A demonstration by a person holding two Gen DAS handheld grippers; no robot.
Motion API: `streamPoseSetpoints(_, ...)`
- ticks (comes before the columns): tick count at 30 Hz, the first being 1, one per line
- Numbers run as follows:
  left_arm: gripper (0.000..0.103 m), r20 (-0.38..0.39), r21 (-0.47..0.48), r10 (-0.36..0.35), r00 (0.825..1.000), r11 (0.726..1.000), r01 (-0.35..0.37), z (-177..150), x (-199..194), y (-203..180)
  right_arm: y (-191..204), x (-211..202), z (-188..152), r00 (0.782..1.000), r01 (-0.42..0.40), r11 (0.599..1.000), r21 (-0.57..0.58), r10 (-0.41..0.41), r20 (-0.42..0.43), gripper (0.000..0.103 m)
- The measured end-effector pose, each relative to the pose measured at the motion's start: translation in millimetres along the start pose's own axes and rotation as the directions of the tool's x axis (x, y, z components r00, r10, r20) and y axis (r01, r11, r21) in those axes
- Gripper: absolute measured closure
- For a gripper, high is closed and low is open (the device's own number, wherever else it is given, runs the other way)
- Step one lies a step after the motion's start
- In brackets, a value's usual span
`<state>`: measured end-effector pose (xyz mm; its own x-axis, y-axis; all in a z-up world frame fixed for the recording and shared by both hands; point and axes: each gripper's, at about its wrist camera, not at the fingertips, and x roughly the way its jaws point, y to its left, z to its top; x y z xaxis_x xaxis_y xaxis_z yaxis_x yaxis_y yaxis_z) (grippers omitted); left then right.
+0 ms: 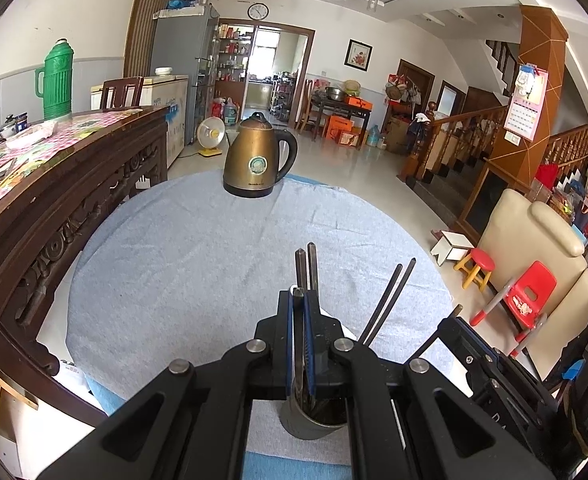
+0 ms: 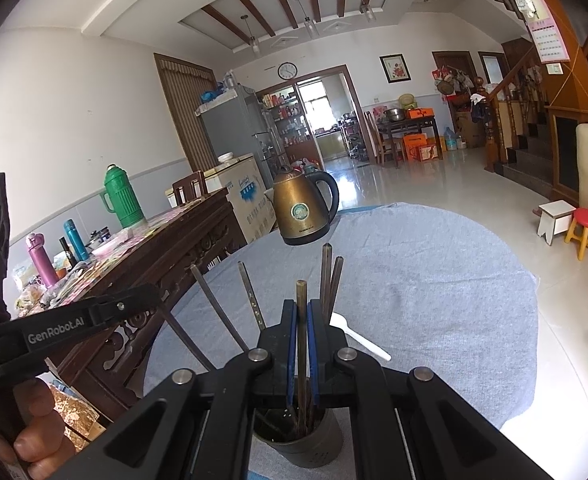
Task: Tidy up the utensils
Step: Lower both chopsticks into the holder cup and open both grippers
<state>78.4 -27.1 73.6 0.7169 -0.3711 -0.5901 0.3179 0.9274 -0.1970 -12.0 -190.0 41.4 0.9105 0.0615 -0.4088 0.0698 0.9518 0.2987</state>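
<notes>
Left wrist view: we see the left gripper (image 1: 301,300) closed tight on one chopstick (image 1: 299,344) that stands in the metal cup (image 1: 314,420) on the tabletop (image 1: 182,264). A kettle (image 1: 256,158) stands at the far edge.

Right wrist view: the right gripper (image 2: 302,312) pinches another chopstick (image 2: 302,320) in the same cup (image 2: 306,446). A white spoon (image 2: 358,338) lies just behind the cup.

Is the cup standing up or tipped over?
Standing up. The cup sits on its base on the cloth, mouth upward, chopsticks poking out.
</notes>
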Motion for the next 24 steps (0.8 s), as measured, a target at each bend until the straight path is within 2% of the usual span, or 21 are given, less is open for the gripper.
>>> streamPoseSetpoints(20, 0.097, -0.008, -0.006, -0.008, 1.000, 1.000, 0.008, -2.3, -1.6, 7.3, -3.7, 0.6, -1.5, 1.000, -0.008, 1.000, 0.012, 0.008, -0.004, 0.097)
streamPoseSetpoints(24, 0.097, -0.036, -0.003, -0.018, 0.999, 1.000, 0.018, -4.4, 4.0, 6.7, -1.9, 0.4, -1.0, 1.000, -0.008, 1.000, 0.017, 0.008, -0.004, 0.097)
